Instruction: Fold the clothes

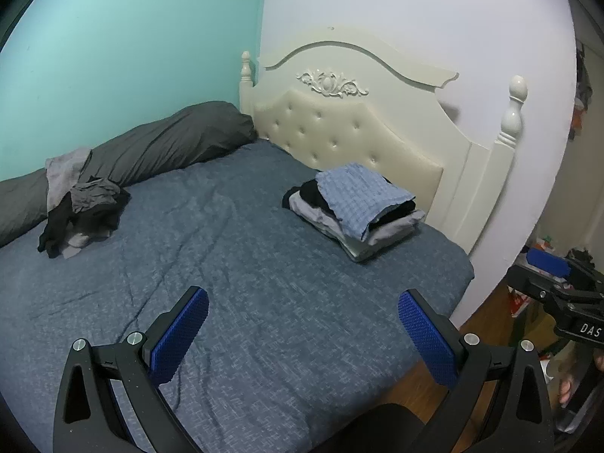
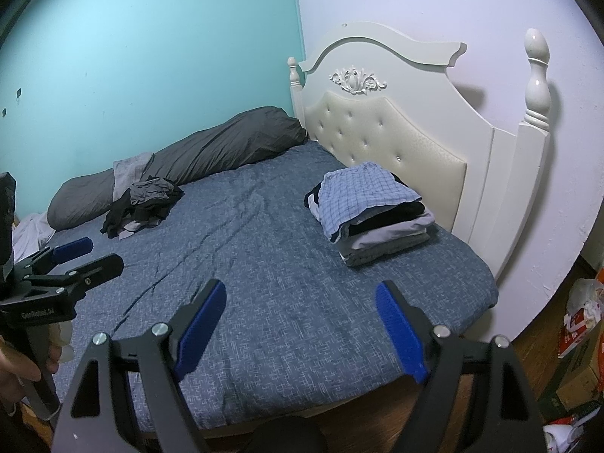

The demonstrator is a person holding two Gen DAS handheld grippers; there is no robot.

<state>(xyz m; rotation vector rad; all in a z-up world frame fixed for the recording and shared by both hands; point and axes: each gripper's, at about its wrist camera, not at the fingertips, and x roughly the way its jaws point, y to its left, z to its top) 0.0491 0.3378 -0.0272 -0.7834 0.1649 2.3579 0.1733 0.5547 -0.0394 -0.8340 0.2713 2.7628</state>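
A stack of folded clothes [image 1: 355, 211] [image 2: 372, 211], topped by a light blue checked piece, lies on the bed near the headboard. A loose pile of dark and grey unfolded clothes [image 1: 83, 211] [image 2: 143, 204] lies at the far left, against a grey pillow. My left gripper [image 1: 302, 298] hovers over the near part of the blue bed cover, open, with nothing between its blue pads. My right gripper [image 2: 302, 287] is also open and empty above the cover. Each gripper also shows at the edge of the other's view, the left gripper [image 2: 90, 255] and the right gripper [image 1: 562, 275].
The blue bed cover [image 1: 245, 264] [image 2: 283, 249] is bare between the two clothes piles. A long grey pillow [image 1: 162, 143] [image 2: 211, 147] lies along the teal wall. A cream headboard [image 1: 358, 124] [image 2: 415, 124] stands behind the stack. Boxes and bags [image 2: 577, 324] clutter the wooden floor at right.
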